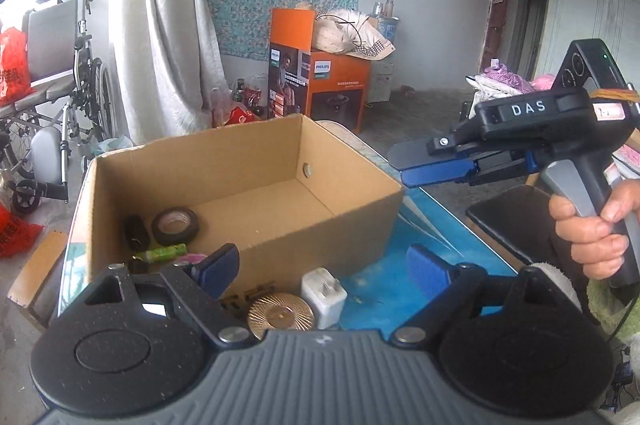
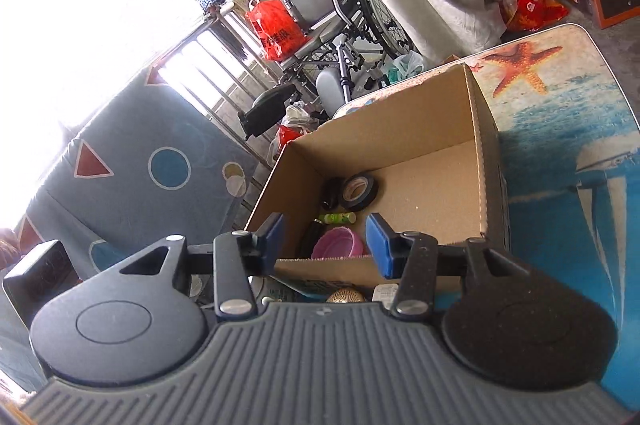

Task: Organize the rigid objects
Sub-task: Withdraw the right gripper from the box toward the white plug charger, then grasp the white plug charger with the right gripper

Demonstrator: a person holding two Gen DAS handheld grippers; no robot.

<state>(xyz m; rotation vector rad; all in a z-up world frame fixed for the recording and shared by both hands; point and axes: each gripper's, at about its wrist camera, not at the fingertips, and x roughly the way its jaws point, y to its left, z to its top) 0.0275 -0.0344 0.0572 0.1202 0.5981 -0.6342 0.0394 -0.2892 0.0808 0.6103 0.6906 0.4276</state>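
A tabletop (image 2: 560, 153) printed with a blue sea and an orange starfish carries an open brown cardboard box (image 1: 320, 217). In the box's near corner lie a black tape roll (image 1: 176, 226), a round pink plastic dish (image 2: 338, 243), a dark cylinder (image 1: 137, 233) and a small green tube (image 1: 166, 252). Just outside its near wall sit a ribbed gold disc (image 1: 280, 315) and a white plug adapter (image 1: 323, 297). The left tongs (image 1: 326, 271) are spread wide and empty; the right tongs (image 2: 326, 241), over the box edge, stand partly apart, holding nothing.

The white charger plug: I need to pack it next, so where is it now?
In the left wrist view, the white charger plug stands on the table outside the cardboard box, by its near wall, right beside the gold disc.
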